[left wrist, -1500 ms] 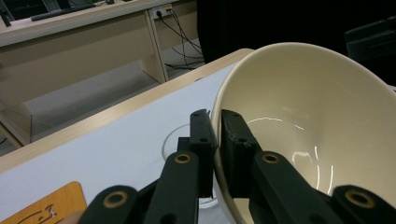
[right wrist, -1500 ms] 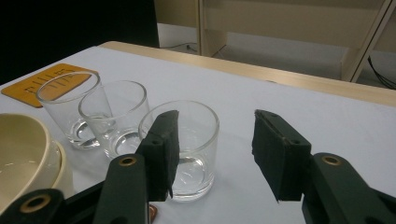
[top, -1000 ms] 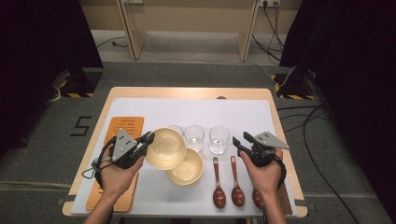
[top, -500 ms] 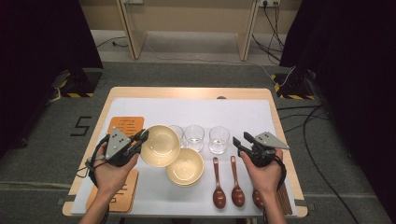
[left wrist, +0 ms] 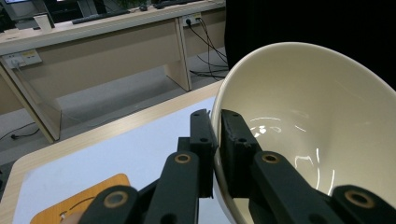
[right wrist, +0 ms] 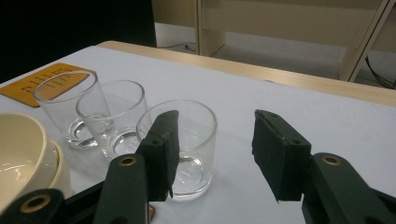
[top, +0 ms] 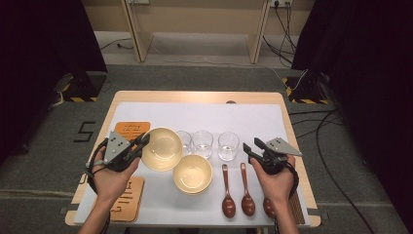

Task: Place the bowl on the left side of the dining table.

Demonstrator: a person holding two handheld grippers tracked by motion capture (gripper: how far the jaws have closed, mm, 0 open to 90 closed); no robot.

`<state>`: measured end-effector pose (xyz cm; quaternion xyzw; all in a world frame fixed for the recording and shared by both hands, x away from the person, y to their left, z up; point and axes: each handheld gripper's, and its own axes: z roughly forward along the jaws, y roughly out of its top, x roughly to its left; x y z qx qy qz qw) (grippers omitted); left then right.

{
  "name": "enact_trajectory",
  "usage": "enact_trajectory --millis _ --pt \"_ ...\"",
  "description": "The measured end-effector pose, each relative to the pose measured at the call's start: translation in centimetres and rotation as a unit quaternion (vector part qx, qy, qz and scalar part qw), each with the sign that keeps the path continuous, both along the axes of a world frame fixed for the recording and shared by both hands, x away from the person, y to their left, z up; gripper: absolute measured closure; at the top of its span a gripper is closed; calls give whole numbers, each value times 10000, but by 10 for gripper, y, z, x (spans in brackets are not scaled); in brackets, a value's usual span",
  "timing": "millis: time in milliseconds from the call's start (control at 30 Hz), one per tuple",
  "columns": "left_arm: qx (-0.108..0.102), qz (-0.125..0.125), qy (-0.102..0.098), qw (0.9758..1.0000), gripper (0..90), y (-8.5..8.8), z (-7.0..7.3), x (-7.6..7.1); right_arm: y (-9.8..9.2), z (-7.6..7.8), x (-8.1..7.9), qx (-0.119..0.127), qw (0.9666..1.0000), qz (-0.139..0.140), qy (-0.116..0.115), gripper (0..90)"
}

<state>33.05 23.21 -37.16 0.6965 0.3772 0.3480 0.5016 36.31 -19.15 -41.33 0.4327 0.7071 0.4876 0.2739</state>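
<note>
Left gripper (top: 140, 146) has its jaws clamped on the rim of a cream bowl (top: 162, 148), one pad inside the wall, one outside, as the left gripper view shows (left wrist: 217, 154). Held bowl (left wrist: 308, 130) is tilted, opening facing up and toward the person, lifted off the white mat (top: 234, 122), at the left-middle of the table (top: 195, 96). Its lower right edge overlaps a second cream bowl (top: 193, 173) in the high view, which sits flat on the mat just near-right of it; cannot tell if they touch.

Right gripper (top: 251, 148) sits at the right side, jaws wide apart, nothing between the pads. In the right gripper view (right wrist: 215, 154) the jaws point at the nearest of three clear glasses (right wrist: 189, 140).

The three glasses (top: 203, 144) stand upright in a row across the middle of the mat, just far of the flat bowl. Three brown spoons (top: 228, 195) lie side by side near the front edge, right of the flat bowl, the rightmost partly under the right hand (top: 276, 180). Two orange wooden coasters: one (top: 130, 129) far-left, just behind the left gripper, the other (top: 127, 204) near-left under the left hand (top: 111, 178).
</note>
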Motion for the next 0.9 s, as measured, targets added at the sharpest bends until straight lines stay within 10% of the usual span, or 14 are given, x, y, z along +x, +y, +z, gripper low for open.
enact_trajectory --millis 900 --pt "-19 237 21 9997 837 18 0 10 1 0 -1 -16 10000 -13 -14 515"
